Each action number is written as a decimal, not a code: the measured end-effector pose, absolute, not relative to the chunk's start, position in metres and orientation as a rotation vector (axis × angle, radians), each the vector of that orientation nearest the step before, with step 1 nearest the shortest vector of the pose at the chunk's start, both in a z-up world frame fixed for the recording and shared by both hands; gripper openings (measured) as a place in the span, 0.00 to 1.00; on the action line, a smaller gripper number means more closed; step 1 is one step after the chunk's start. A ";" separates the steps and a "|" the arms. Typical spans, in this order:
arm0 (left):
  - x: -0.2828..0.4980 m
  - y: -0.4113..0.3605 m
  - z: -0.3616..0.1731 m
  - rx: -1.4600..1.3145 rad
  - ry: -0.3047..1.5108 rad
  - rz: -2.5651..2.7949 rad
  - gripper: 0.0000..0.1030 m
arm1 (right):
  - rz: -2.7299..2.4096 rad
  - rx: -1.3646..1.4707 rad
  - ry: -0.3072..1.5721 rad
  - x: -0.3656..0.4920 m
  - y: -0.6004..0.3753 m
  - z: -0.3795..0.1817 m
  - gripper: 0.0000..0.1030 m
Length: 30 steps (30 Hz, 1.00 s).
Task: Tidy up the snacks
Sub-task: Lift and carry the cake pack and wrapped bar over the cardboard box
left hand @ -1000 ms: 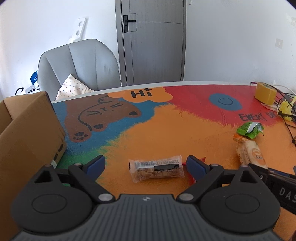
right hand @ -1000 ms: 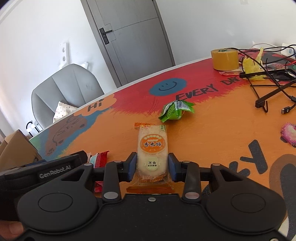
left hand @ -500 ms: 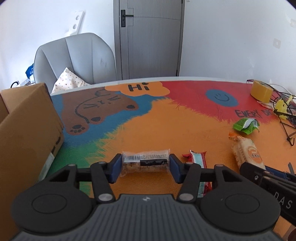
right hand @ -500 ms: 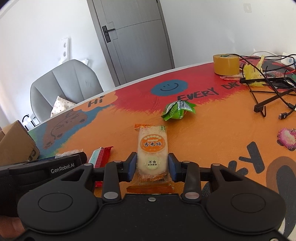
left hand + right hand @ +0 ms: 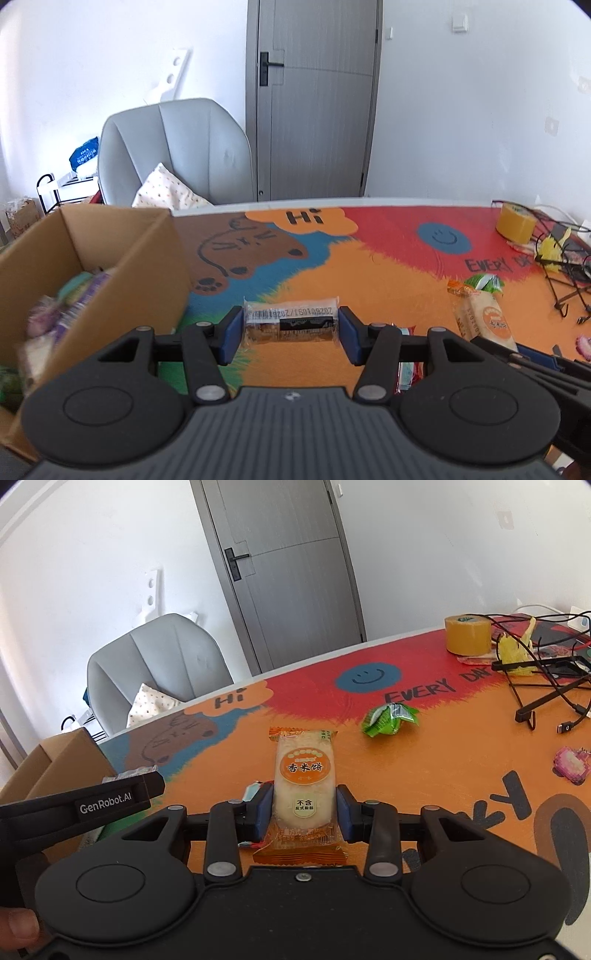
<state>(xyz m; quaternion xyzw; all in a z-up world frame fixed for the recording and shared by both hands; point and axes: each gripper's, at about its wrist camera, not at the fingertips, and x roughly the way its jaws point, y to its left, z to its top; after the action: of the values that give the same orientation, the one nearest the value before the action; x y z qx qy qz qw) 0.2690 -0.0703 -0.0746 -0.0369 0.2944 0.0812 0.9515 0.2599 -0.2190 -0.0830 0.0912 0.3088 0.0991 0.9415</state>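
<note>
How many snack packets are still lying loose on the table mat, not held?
2: a green packet near the EVERY DAY lettering, and a red-and-white one partly hidden behind the left gripper. Others could be hidden.

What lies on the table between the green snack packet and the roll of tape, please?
In the right wrist view, nothing lies between the green snack packet and the roll of tape: only bare table, printed with "EVERY DAY" lettering.
</note>
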 end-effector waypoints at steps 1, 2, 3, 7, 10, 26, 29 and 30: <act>0.266 -0.069 -0.072 -0.078 0.592 0.165 0.52 | 0.205 0.185 0.625 0.258 -0.217 -0.080 0.36; 0.263 -0.067 -0.069 -0.082 0.585 0.165 0.52 | 0.207 0.183 0.620 0.256 -0.216 -0.078 0.36; 0.261 -0.065 -0.066 -0.085 0.578 0.165 0.52 | 0.210 0.181 0.614 0.254 -0.214 -0.076 0.36; 0.251 -0.058 -0.056 -0.094 0.551 0.169 0.52 | 0.222 0.177 0.596 0.247 -0.208 -0.068 0.36; 0.243 -0.052 -0.049 -0.100 0.532 0.172 0.52 | 0.227 0.176 0.581 0.243 -0.204 -0.062 0.36; 0.211 -0.014 -0.021 -0.140 0.450 0.209 0.52 | 0.285 0.145 0.526 0.229 -0.168 -0.039 0.36; 0.207 -0.006 -0.018 -0.154 0.441 0.219 0.52 | 0.294 0.134 0.521 0.227 -0.160 -0.036 0.36; 0.205 -0.003 -0.017 -0.158 0.438 0.222 0.52 | 0.298 0.132 0.520 0.226 -0.158 -0.035 0.36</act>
<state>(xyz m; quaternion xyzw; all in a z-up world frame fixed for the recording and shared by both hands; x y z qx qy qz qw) 0.2054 -0.0029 -0.0174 -0.0782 0.2165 0.1099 0.9669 0.2262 -0.1580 -0.0348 0.0648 0.2557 0.1465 0.9534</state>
